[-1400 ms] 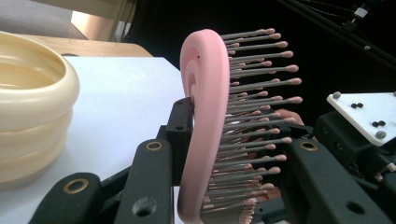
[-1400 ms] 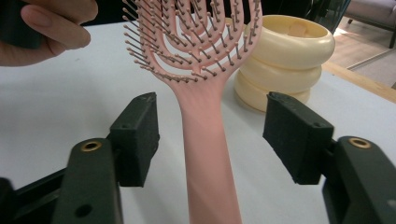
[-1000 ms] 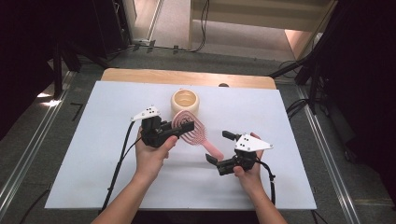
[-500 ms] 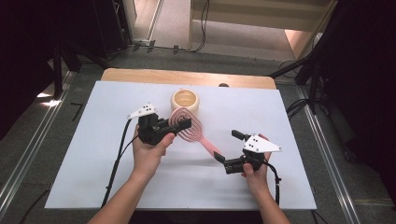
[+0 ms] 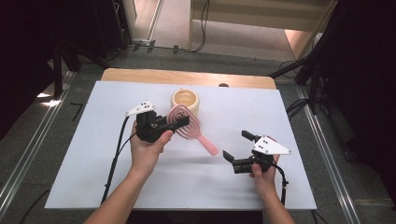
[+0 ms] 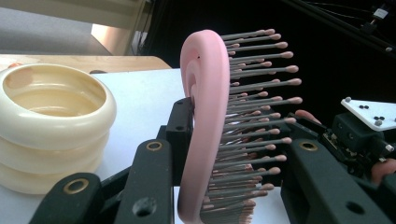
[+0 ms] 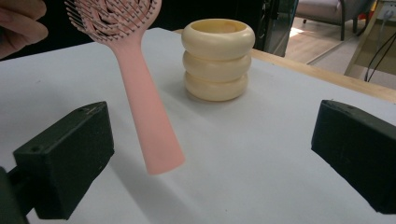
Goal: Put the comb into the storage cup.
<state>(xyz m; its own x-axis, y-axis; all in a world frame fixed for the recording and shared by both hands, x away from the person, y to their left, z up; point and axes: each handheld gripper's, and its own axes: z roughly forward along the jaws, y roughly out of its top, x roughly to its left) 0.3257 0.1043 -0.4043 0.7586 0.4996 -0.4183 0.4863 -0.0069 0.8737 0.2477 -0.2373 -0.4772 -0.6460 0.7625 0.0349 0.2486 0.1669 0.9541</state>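
pink brush clamped in the left gripper, right gripper open and empty

the left gripper (image 5: pixel 180 122) has its 2 jaws closed on the head of the pink hairbrush (image 5: pixel 187 127). in the left gripper view the hairbrush (image 6: pixel 210 135) stands on edge between the black jaws, its curved pink back against one jaw and its grey, pink-tipped bristles pointing toward the other. the brush is lifted off the white table cover (image 5: pixel 289 121): in the right gripper view its handle (image 7: pixel 149 121) hangs slanting down with the rounded end clear of the surface and a soft shadow beneath it. in the high view the handle points from the left gripper toward the person's right side.

just behind the brush head stands a cream cup (image 5: pixel 185 100) made of 3 stacked rings, upright on the cover and apart from the brush. the right gripper view shows the cup (image 7: pixel 218 58) beyond the handle.

the right gripper (image 5: pixel 239 149) sits near the person's side of the table, well apart from the brush. its 2 jaws stand wide apart with nothing between them; the brush handle hangs farther off, not inside the gap.
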